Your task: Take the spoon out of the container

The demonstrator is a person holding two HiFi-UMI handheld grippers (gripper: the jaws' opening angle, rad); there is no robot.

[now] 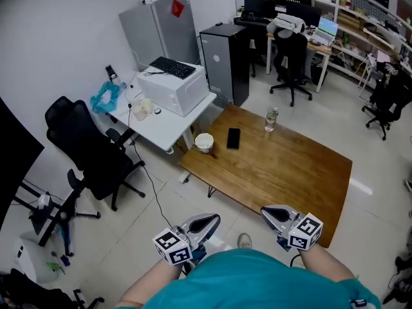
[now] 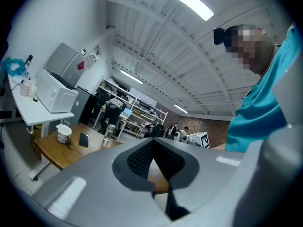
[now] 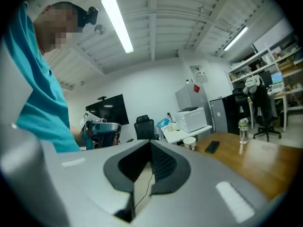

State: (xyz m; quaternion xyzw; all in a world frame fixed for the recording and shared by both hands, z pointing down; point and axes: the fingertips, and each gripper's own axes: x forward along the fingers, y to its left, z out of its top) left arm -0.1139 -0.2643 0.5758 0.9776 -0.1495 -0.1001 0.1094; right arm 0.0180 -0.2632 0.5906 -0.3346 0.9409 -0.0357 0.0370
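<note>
A white cup-like container (image 1: 205, 142) stands on the near left corner of the wooden table (image 1: 283, 172); it also shows small in the left gripper view (image 2: 63, 132) and in the right gripper view (image 3: 190, 142). It is too small to make out a spoon in it. My left gripper (image 1: 207, 222) is held close to my body, well short of the table, its jaws shut and empty (image 2: 152, 143). My right gripper (image 1: 273, 212) hovers at the table's near edge, also shut with nothing in it (image 3: 150, 145).
A black phone (image 1: 233, 138) and a water bottle (image 1: 271, 119) are on the table beyond the container. A white desk with a microwave (image 1: 175, 85) stands to the left, with a black office chair (image 1: 90, 148) and a cable on the floor.
</note>
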